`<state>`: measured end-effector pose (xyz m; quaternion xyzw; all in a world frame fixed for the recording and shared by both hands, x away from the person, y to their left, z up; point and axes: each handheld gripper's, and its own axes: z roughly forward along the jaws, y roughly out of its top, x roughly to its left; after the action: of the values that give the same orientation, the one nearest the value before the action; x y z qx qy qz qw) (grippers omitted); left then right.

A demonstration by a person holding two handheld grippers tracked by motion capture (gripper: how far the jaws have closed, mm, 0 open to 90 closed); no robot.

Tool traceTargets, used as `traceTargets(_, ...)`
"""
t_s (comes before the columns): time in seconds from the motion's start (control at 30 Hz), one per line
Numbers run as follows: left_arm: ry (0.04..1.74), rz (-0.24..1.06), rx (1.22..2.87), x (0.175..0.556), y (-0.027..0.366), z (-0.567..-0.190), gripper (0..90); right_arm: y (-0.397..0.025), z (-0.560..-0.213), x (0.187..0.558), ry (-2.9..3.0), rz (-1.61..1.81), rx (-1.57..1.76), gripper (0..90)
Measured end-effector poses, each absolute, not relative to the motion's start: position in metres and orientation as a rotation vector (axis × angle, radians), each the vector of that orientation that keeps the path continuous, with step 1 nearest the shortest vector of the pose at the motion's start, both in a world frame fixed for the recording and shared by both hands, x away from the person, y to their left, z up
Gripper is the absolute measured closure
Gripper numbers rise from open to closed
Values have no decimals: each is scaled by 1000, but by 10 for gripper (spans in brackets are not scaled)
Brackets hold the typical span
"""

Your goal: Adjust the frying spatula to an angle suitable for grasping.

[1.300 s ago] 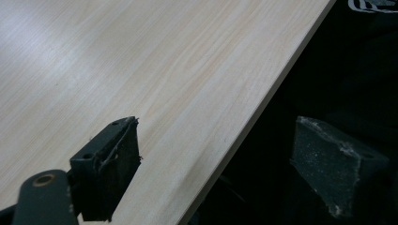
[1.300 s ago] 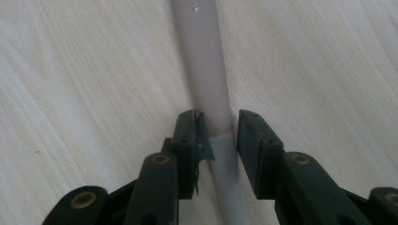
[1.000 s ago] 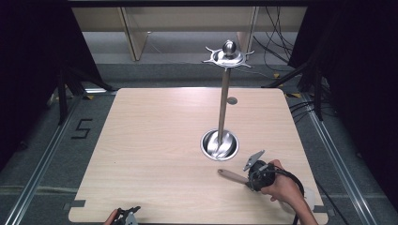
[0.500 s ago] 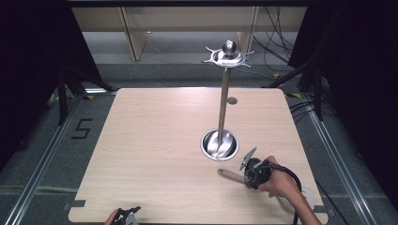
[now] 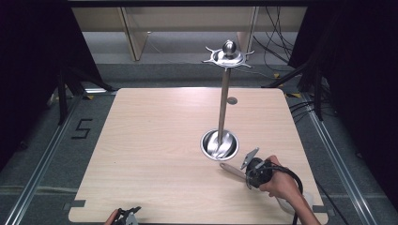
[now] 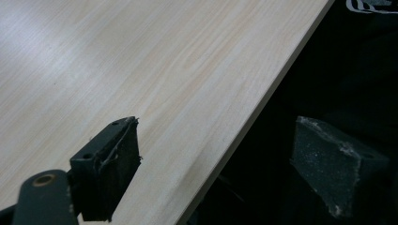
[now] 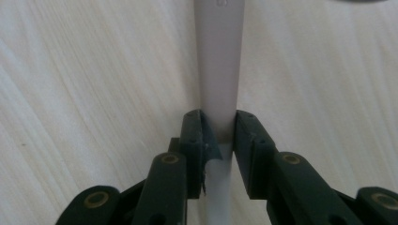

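The right tongs (image 7: 219, 136) are closed on the pale handle (image 7: 219, 61) of a utensil that lies flat on the bench (image 5: 155, 154), just in front of the round steel base (image 5: 219, 144) of a tall hanging stand (image 5: 224, 93). In the right gripper view the two black jaws press the handle from both sides, and the handle runs straight away between them, with a small hole or mark near its far end. To do this step well, I think the grip should be made firm before any lifting, because the handle is smooth and thin and could turn between the pads; a lift straight up, slow at first, would show if it slips. After that the utensil probably has to go up to the notched ring (image 5: 228, 57) on top of the stand (this is only my judgement from how things lie), so the hole end must stay free and not be covered by the jaws. In the high view the right hand (image 5: 281, 185) comes in from the lower right corner, the forearm low over the bench, and the tongs point toward the stand's base. The left tongs (image 6: 225, 159) are wide open and hold nothing; they rest at the near edge of the bench, one jaw over the wood and the other past the edge.
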<state>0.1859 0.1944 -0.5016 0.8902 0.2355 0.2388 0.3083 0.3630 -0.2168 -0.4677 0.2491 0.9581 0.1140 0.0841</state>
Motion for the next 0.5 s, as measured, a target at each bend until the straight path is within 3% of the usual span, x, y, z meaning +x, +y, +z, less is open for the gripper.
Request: traceTargets(0.5, 627, 626, 2353, 186, 194, -502, 150, -255, -435, 356, 2656, 731, 894, 747)
